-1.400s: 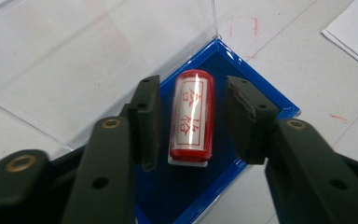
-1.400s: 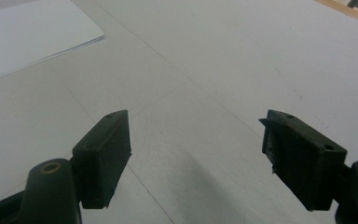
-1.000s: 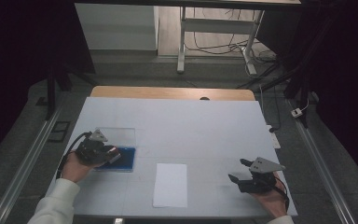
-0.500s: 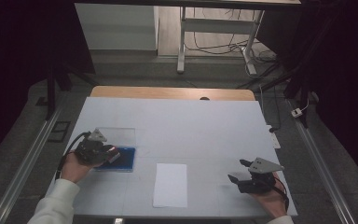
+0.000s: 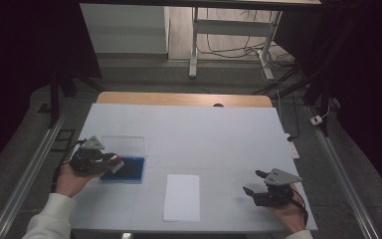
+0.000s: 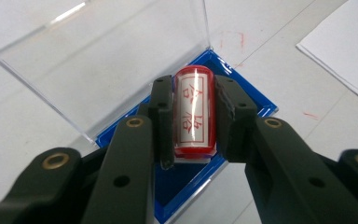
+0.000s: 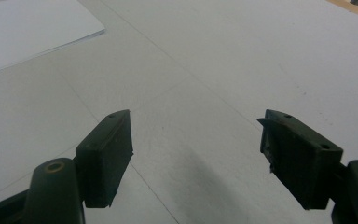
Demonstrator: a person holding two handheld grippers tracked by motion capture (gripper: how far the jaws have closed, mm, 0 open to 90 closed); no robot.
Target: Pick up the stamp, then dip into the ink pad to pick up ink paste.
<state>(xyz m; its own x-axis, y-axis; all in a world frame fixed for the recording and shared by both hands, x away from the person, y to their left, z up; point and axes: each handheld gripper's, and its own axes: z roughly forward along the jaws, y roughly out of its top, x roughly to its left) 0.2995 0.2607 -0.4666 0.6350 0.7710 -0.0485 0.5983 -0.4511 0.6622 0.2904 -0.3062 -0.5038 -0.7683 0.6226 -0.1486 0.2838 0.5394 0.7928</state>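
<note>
A dim room surrounds a pale table (image 5: 214, 134), its wooden far edge showing and rails along both sides. Near the front edge lies a sheet of paper (image 5: 181, 197), with bare tabletop between it and everything else. At the left sits a blue case (image 5: 129, 169), its clear lid (image 6: 107, 60) swung open and back. The left gripper (image 6: 193, 116) is clamped on a red stamp (image 6: 195, 112), which is upright between the jaws over the blue tray. Compared with a second ago, the gripper has barely shifted and its hold has only firmed, so the stamp looks secured and ready to lift out. The lid's raised edge behind is the one thing to clear; the way toward the paper is open. The right gripper (image 7: 196, 154) waits with jaws spread wide over bare table, holding nothing.
</note>
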